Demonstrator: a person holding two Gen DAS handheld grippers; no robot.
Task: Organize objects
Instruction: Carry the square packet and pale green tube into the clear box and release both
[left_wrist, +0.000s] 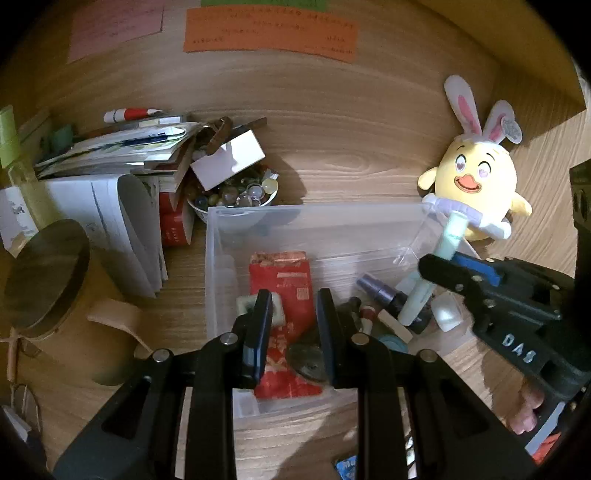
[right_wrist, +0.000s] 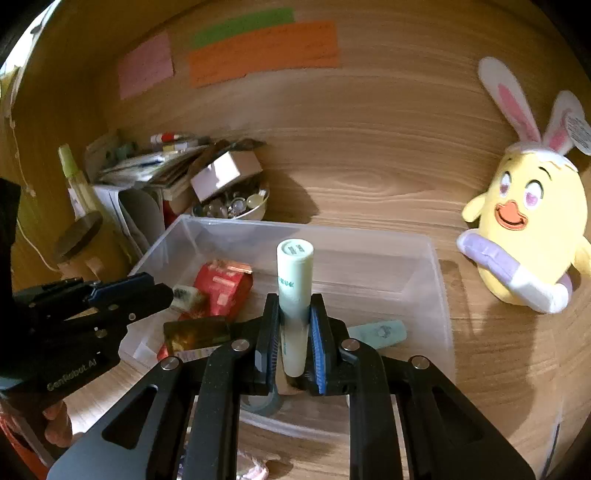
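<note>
My two grippers over one clear bin (right_wrist: 436, 266): right gripper (right_wrist: 293, 332) clamps one mint tube (right_wrist: 294, 273); left gripper (left_wrist: 293, 314) pinches one small white block (left_wrist: 245, 308).

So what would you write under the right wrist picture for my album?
Right gripper holds a pale green tube upright over the clear plastic bin, yellow chick plush watching.
</note>
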